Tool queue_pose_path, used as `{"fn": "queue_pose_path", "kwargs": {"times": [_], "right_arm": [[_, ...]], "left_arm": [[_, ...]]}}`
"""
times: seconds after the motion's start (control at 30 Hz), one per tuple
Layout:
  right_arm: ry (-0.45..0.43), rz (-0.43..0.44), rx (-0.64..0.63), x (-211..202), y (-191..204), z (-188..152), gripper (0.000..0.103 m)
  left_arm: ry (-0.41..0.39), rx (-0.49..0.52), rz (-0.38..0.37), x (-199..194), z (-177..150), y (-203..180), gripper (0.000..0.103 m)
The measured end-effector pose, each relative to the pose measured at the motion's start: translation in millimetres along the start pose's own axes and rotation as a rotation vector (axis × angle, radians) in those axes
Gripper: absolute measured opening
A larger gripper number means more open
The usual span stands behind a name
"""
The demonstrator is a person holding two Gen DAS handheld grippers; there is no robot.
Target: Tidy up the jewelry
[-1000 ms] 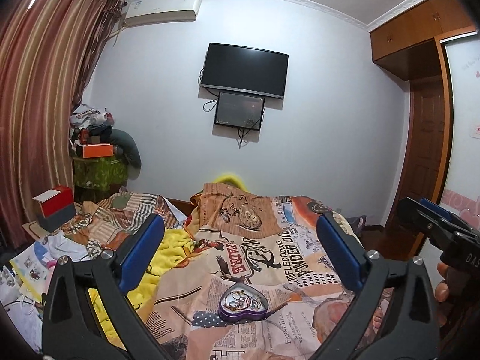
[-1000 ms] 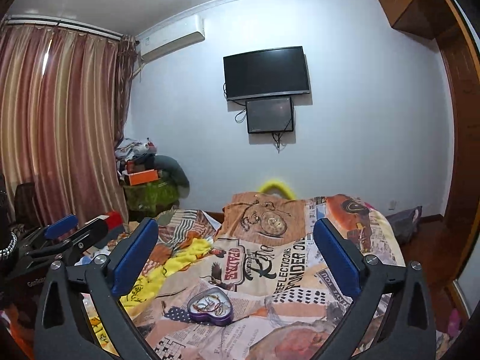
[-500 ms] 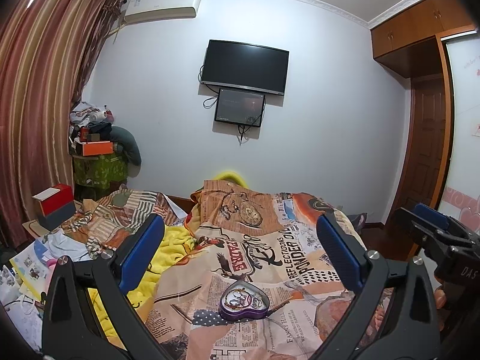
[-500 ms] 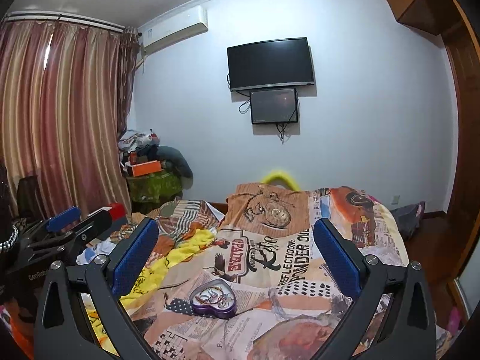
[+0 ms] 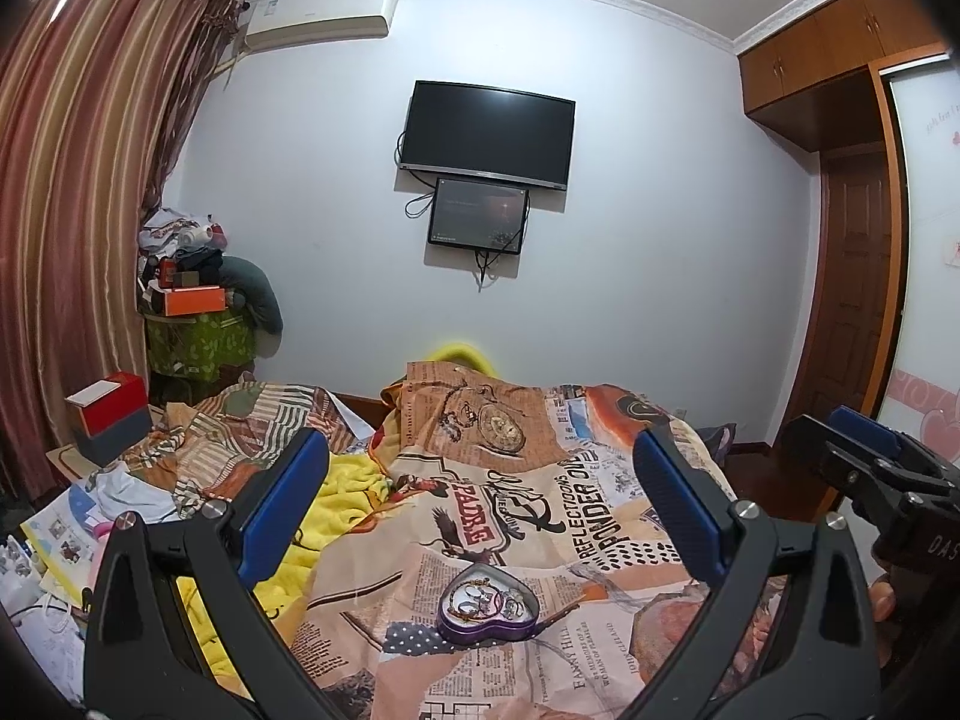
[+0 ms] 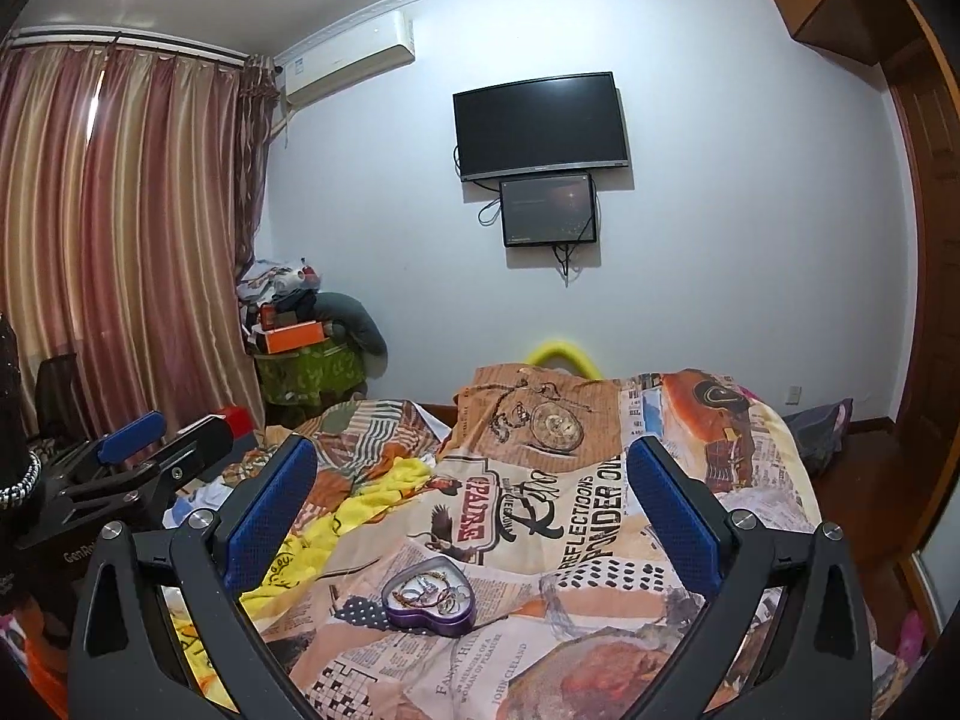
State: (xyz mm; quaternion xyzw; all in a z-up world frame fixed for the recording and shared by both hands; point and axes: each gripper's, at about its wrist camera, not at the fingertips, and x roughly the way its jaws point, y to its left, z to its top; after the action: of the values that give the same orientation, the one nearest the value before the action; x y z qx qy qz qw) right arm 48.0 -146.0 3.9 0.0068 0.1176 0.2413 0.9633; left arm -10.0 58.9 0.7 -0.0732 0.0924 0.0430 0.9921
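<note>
A purple heart-shaped tin (image 5: pixel 487 605) lies open on the printed bedspread (image 5: pixel 540 480) and holds several rings and chains. It also shows in the right wrist view (image 6: pixel 429 599). My left gripper (image 5: pixel 480 510) is open and empty, held above and short of the tin. My right gripper (image 6: pixel 471 510) is open and empty too, at a like distance from the tin. The right gripper shows at the right edge of the left wrist view (image 5: pixel 870 468). The left gripper shows at the left edge of the right wrist view (image 6: pixel 138 456).
A yellow blanket (image 5: pixel 336 516) lies crumpled left of the tin. A red and grey box (image 5: pixel 111 420) and papers (image 5: pixel 54 546) sit at the left. A cluttered green stand (image 5: pixel 198 342) is by the curtain. A wooden door (image 5: pixel 852 312) is at the right.
Both cameras have tilted slightly down and eased toward the bed, so the tin sits a little higher in each view. Both grippers stay open.
</note>
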Motion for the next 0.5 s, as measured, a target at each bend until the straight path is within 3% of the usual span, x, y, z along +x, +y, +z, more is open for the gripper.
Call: {"fn": "queue_pose_path", "kwargs": {"times": [0.5], "right_arm": [[-0.001, -0.01, 0.015, 0.8, -4.0, 1.9, 0.103]], "left_arm": [[0.006, 0.02, -0.02, 1.8, -0.9, -5.2, 0.102]]}}
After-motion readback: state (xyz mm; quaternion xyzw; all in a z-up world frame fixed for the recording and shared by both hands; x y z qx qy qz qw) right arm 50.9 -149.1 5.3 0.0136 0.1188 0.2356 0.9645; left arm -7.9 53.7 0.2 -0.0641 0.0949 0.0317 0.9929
